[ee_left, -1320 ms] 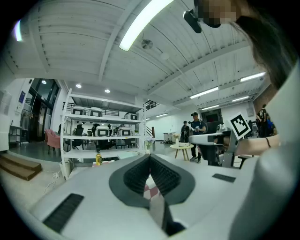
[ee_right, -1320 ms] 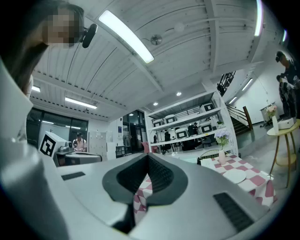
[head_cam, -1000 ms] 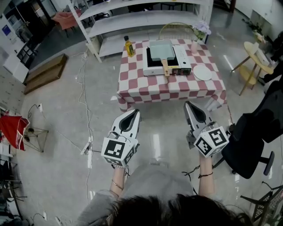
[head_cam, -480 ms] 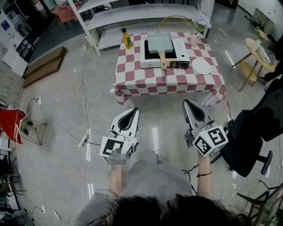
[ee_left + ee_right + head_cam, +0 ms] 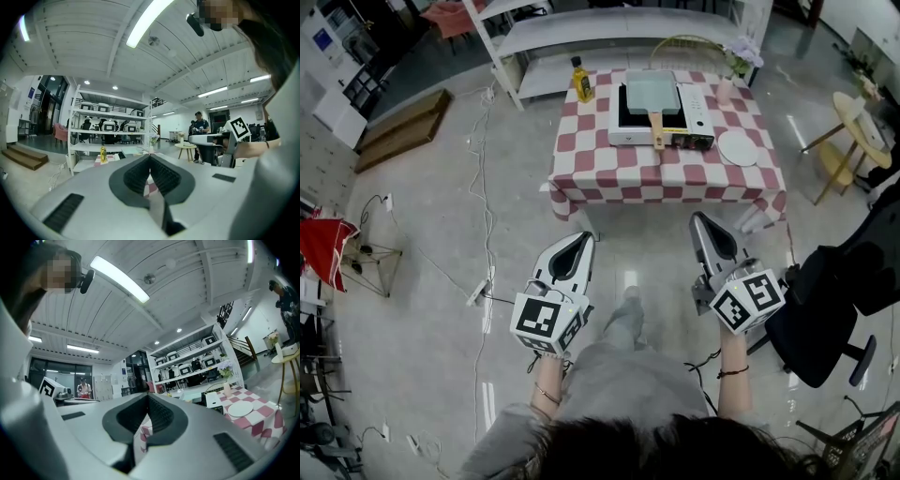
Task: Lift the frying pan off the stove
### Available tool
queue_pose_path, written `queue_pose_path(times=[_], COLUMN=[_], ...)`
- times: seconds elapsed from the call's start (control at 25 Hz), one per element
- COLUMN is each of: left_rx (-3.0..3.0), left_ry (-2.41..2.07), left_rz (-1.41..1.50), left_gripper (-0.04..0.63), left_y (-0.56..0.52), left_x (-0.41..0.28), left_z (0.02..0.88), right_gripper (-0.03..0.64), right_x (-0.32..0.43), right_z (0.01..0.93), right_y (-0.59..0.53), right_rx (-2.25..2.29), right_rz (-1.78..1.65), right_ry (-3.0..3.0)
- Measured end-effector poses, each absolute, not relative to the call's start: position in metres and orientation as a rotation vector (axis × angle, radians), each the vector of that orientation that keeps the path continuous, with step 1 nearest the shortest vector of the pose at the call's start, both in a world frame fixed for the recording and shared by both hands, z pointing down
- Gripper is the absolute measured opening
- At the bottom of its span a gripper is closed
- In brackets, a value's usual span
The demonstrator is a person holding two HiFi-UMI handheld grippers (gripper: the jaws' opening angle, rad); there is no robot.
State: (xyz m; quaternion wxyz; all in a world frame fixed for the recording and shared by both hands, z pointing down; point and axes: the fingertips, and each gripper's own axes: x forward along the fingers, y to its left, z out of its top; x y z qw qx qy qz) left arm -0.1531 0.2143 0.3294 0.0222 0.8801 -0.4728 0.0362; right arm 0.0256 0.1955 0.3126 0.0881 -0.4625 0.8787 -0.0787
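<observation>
I hold both grippers low in front of me, well short of the table (image 5: 666,180) with the red-and-white checked cloth. My left gripper (image 5: 579,241) has its jaws pressed together with nothing between them. My right gripper (image 5: 703,221) is the same, pads meeting and empty.

The frying pan (image 5: 652,91), pale and rectangular with a wooden handle, sits on the white stove (image 5: 695,105) far ahead of both grippers, between the lines they point along. Its handle points back towards me. The stove stands on the table.

Far ahead of my left gripper, at the table's left corner, stands a yellow bottle (image 5: 579,80). Ahead of my right gripper and a little to its right lies a white plate (image 5: 737,147), with a vase of flowers (image 5: 725,91) beyond it. A black office chair (image 5: 830,300) stands near the right side of my right gripper
</observation>
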Motion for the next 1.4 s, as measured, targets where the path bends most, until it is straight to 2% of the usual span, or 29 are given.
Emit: queue_pose_path(times=[1.4], left_rx=[2.778], left_ry=[-1.262], left_rz=[0.109], left_gripper=[0.028], left_y=[0.002], left_x=[-0.117], left_z=[0.344], right_gripper=[0.021], right_x=[0.047], right_z=[0.332], right_y=[0.002], right_rx=[-1.463], right_rz=[-0.316], right_ry=[2.591])
